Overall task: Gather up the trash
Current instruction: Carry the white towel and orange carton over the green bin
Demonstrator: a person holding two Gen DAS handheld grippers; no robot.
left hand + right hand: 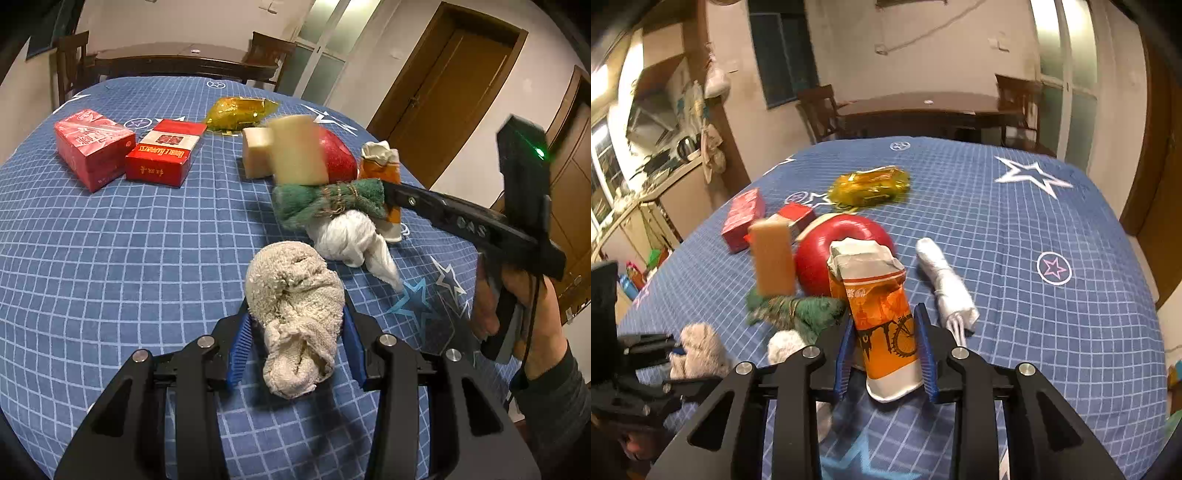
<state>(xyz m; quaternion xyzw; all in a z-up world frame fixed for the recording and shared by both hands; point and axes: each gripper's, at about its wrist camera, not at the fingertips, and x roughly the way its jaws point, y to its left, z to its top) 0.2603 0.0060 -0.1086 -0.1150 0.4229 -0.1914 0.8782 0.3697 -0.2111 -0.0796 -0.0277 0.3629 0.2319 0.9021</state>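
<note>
My left gripper (pixel 297 332) is shut on a crumpled beige cloth (pixel 295 295) just above the blue checked tablecloth (pixel 110 240). My right gripper (pixel 886 343) is shut on a crushed orange paper cup (pixel 882 317), seen also in the left wrist view (pixel 382 170). A green cloth (pixel 328 201) lies beside the cup, with a white crumpled cloth (pixel 351 232) in front of it. A blurred cream block (pixel 297 149) stands over the green cloth, apparently moving. A rolled white tissue (pixel 945 280) lies right of the cup.
Two red boxes (pixel 96 147) (pixel 166 153) lie at the left. A yellow foil wrapper (pixel 240 110) is at the back. A red apple (pixel 842 251) and another cream block (pixel 256 151) sit mid-table. Wooden chairs and a table stand beyond.
</note>
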